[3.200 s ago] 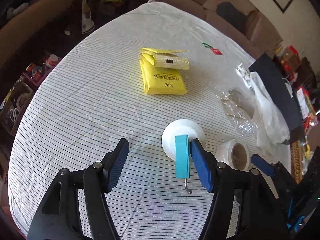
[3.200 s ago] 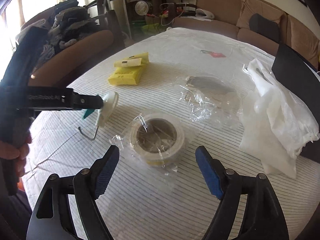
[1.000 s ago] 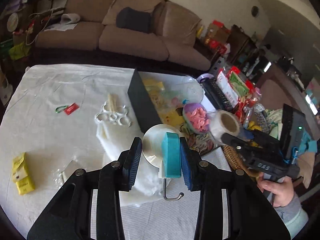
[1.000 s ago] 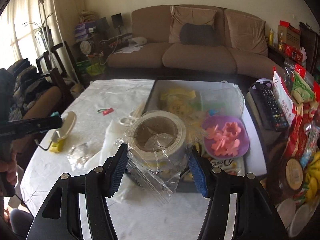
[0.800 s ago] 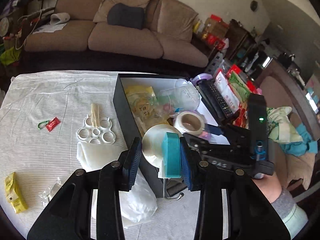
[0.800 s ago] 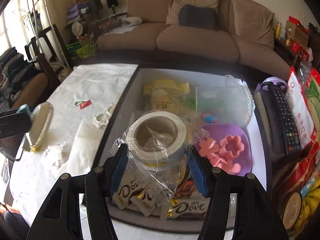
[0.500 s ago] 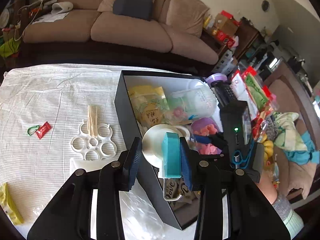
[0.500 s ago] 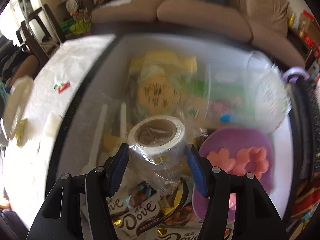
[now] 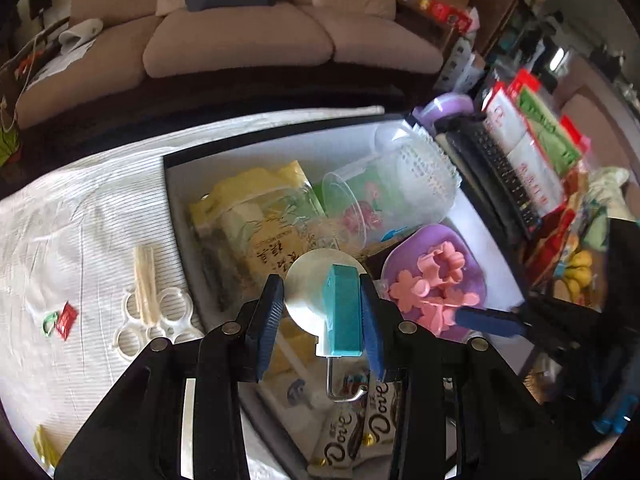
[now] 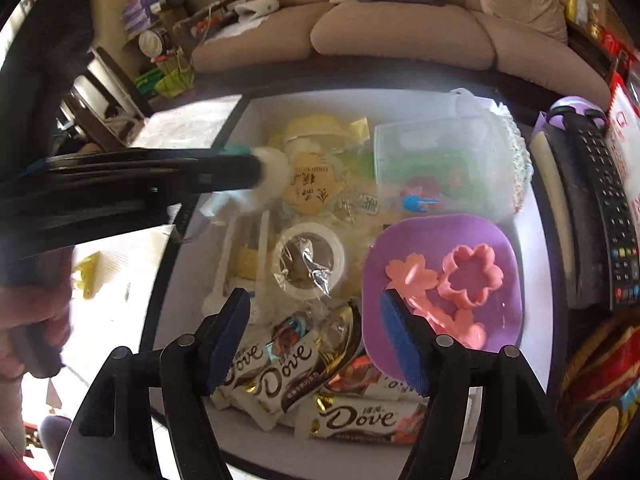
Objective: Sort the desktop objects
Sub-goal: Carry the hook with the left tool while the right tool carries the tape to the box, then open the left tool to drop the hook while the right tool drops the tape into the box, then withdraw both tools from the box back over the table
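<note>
My left gripper (image 9: 320, 304) is shut on a suction hook (image 9: 342, 312) with a teal body, a white disc and a wire hook hanging below. It hangs over the open black box (image 9: 172, 184). From the right wrist view the left gripper (image 10: 256, 172) reaches in from the left with the hook's disc (image 10: 276, 176) over the box (image 10: 160, 280). My right gripper (image 10: 314, 304) is over the box and its jaws are opening, with nothing pressed between them. The bagged tape roll (image 10: 308, 260) lies loose in the box just beyond its fingertips.
The box holds a purple plate (image 10: 500, 240) with pink flower cutters (image 10: 472, 276), Dove bars (image 10: 352, 416), a clear tub (image 9: 392, 192) and yellow packets (image 9: 256, 220). A remote control (image 10: 600, 208) lies to its right. A white ring holder (image 9: 156, 320) and red clip (image 9: 64, 320) sit on the striped cloth.
The tape roll has left my right gripper's jaws, which have widened, and now lies in the box. My left gripper has carried the hook from the table's side to above the box.
</note>
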Demonstrator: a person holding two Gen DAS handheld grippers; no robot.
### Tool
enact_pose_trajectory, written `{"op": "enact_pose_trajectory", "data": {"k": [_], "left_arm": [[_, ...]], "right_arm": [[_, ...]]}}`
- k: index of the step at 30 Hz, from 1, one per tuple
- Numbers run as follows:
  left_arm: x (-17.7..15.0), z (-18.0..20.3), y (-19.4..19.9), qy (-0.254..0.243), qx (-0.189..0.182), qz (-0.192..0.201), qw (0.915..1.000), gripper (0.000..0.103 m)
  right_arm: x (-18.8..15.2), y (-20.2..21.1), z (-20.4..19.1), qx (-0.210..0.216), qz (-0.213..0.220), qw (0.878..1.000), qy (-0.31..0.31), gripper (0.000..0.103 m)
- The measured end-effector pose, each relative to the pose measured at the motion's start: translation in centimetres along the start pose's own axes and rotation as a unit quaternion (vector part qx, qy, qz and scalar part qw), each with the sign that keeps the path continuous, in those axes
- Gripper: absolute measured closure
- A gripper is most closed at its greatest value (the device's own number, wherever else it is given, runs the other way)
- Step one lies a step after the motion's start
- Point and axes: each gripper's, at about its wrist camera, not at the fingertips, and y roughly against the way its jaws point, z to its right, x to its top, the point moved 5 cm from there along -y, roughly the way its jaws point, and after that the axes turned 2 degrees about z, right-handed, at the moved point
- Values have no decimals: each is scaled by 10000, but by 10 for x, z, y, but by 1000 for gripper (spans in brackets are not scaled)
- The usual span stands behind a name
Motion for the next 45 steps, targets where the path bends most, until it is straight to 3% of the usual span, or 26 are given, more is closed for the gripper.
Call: {"op": "enact_pose_trajectory", "data": {"k": [6, 10, 11, 19, 22, 26, 30, 35, 45], "left_arm": [[5, 9, -51, -407, 658, -624, 9950, 67], [1, 8, -54, -519, 1053, -588, 9913, 63], [1, 5, -50, -484, 1054, -543, 9918, 59], [-9, -16, 1, -230, 911, -215, 9953, 58], [-18, -17, 28, -113, 630, -65, 9979, 56], [-45, -21, 68, 22, 249, 219, 9994, 29], [-73, -27, 93, 177, 160, 263, 9994, 26], [-107, -23, 113, 358, 71, 304, 9989, 2], [-151, -4, 156, 369, 170, 531, 9978, 0]], "right_arm": [[-4, 28, 3, 48, 340, 9993, 154, 33], [-10, 29, 0, 97, 328, 9993, 170, 33], [-12, 28, 1, 91, 325, 9993, 154, 33], [-15, 22, 1, 91, 238, 9996, -93, 33], [-17, 28, -4, 99, 265, 9995, -166, 33], [-22, 37, -16, 25, 295, 9995, -128, 27], [-28, 37, -30, -142, 347, 9993, -72, 20], [-38, 41, -43, -458, 427, 9980, -16, 5], [-65, 73, -71, -792, 575, 9951, 122, 0]]}}
